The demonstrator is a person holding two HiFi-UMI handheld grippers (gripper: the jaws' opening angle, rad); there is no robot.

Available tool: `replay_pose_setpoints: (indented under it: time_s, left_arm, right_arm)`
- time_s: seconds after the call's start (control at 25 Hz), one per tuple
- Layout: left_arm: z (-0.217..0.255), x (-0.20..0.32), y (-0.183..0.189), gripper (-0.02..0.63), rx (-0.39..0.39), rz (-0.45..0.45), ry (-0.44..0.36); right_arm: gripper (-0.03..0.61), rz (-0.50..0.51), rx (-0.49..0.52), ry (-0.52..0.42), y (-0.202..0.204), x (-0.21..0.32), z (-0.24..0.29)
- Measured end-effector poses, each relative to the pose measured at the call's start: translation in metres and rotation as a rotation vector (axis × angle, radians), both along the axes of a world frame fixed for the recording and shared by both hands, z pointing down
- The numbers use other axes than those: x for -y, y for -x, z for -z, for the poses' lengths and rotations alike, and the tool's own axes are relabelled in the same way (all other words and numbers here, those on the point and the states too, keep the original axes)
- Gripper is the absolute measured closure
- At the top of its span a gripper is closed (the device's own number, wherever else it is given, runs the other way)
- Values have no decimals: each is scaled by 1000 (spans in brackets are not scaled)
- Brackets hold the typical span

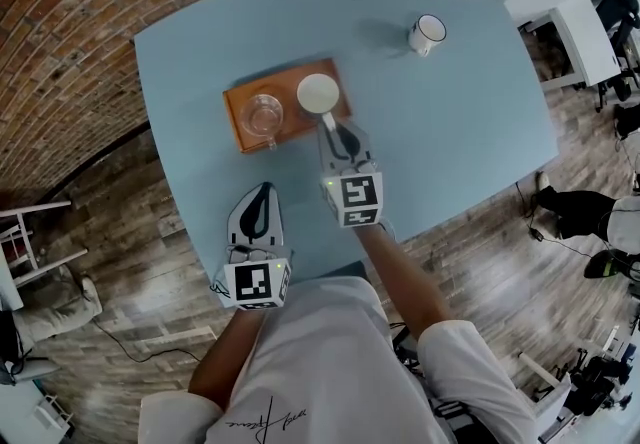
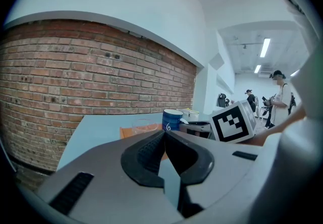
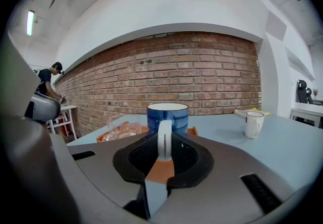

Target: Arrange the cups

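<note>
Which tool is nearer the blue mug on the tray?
Right. The right tool grips the blue mug by its handle; the left tool hangs shut, short of the tray.

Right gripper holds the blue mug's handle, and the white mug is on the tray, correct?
No: the white mug stands on the table, off the tray, as the head view shows. The right gripper does hold the blue mug by its handle.

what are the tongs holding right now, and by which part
The right tongs grip the blue mug by its handle, on the orange tray; the left tongs are shut on nothing.
</note>
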State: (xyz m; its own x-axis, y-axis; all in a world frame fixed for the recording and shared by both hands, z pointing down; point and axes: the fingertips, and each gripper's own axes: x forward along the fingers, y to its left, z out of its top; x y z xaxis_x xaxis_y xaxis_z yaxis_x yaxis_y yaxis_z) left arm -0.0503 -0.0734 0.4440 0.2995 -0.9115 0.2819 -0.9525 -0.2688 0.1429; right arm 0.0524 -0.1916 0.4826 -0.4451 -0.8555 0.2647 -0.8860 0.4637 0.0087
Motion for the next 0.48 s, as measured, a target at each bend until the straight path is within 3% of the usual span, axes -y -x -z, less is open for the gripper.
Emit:
replay_pose_setpoints:
  time_s: [0.48]
  left_arm:
    - [-3, -1, 1, 604, -12, -10, 18]
  right_arm:
    - [515, -33, -9, -25, 3, -1, 0]
